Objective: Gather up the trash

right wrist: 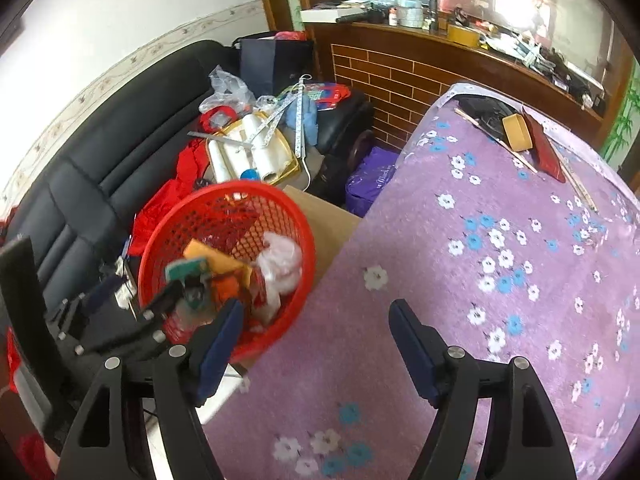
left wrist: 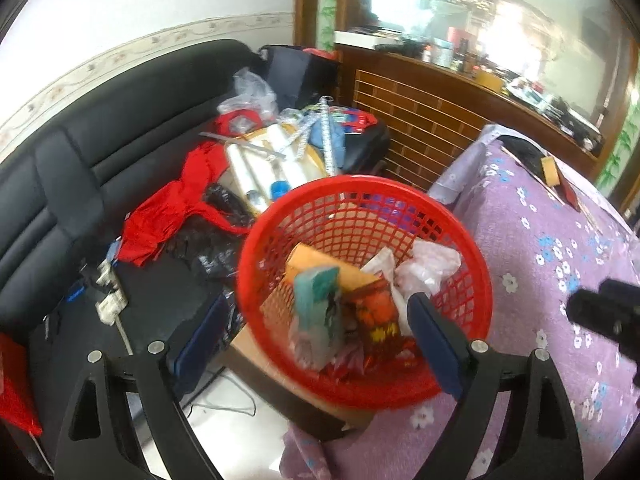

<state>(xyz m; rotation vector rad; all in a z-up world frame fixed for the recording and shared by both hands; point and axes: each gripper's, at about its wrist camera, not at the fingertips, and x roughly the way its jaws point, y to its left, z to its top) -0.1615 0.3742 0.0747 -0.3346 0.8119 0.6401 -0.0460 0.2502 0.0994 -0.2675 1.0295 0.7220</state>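
Observation:
A red mesh basket (left wrist: 460, 240) holds trash: a teal wrapper (left wrist: 320, 300), an orange-red snack packet (left wrist: 378, 316), a yellow card (left wrist: 320, 258) and crumpled white plastic (left wrist: 432, 264). My left gripper (left wrist: 316, 344) is open, its fingers straddling the basket's near side. The basket (right wrist: 288, 216) sits on a cardboard box (right wrist: 332, 220) beside the table. My right gripper (right wrist: 316, 344) is open and empty above the purple flowered tablecloth (right wrist: 500, 240). The left gripper (right wrist: 132, 300) shows at the basket's near left rim in the right wrist view.
A black sofa (left wrist: 80, 184) carries red cloth (left wrist: 168, 208), white rolls (left wrist: 260, 168), plastic bags and rulers. A wooden counter (right wrist: 420, 72) stands behind. On the table's far end lie a yellow tape roll (right wrist: 516, 132), a red book (right wrist: 548, 152) and sticks.

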